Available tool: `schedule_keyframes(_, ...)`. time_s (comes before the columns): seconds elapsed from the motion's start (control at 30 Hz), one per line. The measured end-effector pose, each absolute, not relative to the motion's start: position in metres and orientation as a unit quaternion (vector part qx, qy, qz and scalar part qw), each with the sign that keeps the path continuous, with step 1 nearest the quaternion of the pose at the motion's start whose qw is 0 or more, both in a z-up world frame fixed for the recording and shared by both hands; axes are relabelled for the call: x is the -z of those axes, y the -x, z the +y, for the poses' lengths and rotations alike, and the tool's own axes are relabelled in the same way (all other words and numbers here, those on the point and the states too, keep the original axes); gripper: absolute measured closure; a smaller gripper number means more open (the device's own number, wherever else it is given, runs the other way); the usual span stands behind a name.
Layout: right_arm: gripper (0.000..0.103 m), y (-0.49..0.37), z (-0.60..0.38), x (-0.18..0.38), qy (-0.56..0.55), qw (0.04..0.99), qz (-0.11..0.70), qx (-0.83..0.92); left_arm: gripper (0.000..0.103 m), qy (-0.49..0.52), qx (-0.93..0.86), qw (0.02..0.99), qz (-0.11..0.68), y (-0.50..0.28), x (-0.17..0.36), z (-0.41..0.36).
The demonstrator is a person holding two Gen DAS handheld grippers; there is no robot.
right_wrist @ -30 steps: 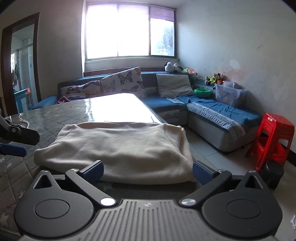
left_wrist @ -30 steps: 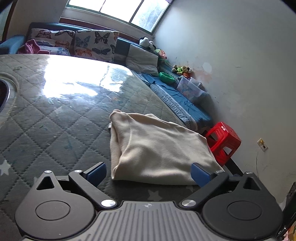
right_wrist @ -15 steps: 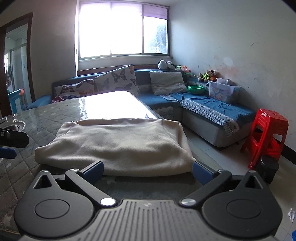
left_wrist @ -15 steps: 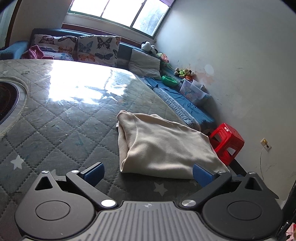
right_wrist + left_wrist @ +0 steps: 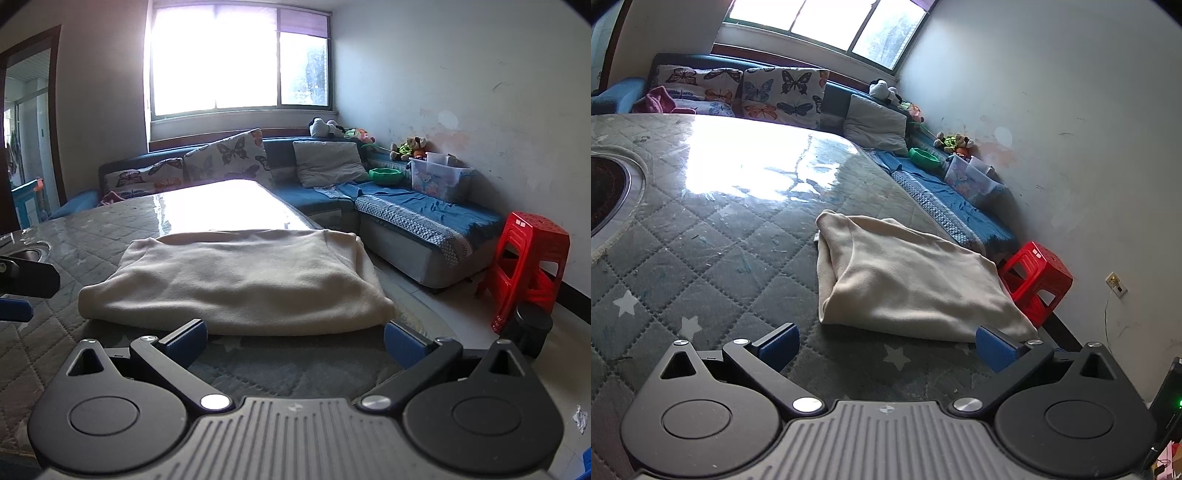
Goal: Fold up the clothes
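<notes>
Cream garment folded, lying near tabletop right edge | left hand-held gripper open, empty, just short of it | right hand-held gripper open, empty, possibly touching hem.

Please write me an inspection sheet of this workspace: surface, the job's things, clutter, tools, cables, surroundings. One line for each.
Surface: grey quilted table cover with white stars, under a glossy clear sheet; a round metal-rimmed recess at its left.
Job's things: one cream knitted garment, folded into a rectangle, lying flat near the table's right edge.
Clutter: nothing seen on the table besides the garment.
Tools: left tool open, empty, short of the garment; right tool open, empty, facing its near edge.
Cables: thin wire hanging from a wall socket.
Surroundings: blue corner sofa with butterfly cushions, red plastic stools, bright window.
</notes>
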State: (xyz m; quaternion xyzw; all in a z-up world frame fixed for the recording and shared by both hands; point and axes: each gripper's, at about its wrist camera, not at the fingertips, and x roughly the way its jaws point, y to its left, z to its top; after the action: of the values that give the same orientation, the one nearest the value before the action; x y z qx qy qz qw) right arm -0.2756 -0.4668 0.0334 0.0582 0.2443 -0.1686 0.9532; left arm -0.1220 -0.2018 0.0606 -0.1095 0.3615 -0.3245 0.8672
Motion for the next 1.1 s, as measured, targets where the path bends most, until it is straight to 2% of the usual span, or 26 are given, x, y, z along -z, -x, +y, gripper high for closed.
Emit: schedule_keyframes(1.1,0.000,0.289,-0.464,-0.029,-0.097,0.951,0.253,0.151,0.000,0.042,0.312,0.876,0.366,0.150,-0.057,-0.217)
